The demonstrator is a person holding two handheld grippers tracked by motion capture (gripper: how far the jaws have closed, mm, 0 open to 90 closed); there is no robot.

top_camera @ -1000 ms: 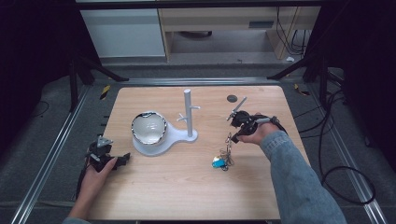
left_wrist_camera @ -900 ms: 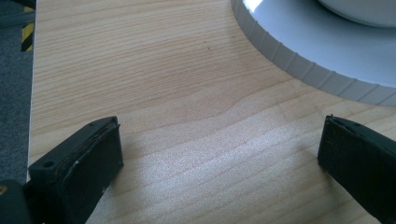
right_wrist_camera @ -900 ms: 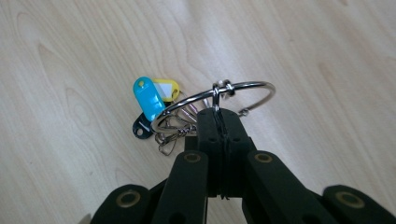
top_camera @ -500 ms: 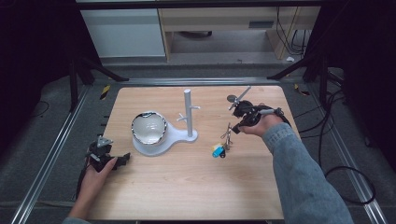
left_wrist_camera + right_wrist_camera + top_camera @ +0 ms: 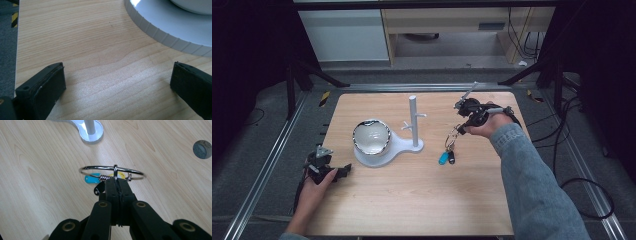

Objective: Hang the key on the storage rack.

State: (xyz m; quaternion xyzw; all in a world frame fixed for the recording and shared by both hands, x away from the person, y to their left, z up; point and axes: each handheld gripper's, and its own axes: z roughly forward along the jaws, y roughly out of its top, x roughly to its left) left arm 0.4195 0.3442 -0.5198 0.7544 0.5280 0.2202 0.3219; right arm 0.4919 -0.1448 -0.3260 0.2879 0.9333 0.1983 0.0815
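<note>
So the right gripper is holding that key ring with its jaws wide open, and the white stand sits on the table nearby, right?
Not quite: the right gripper has its jaws shut tight on the key ring, as the right gripper view shows. The white stand does sit on the table nearby.

Tool's jaws (image 5: 117,185) hide key ring's (image 5: 112,168) near side.

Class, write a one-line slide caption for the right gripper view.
Right gripper clamped shut on a metal key ring, blue and yellow tags dangling beneath, above the wooden table.
</note>
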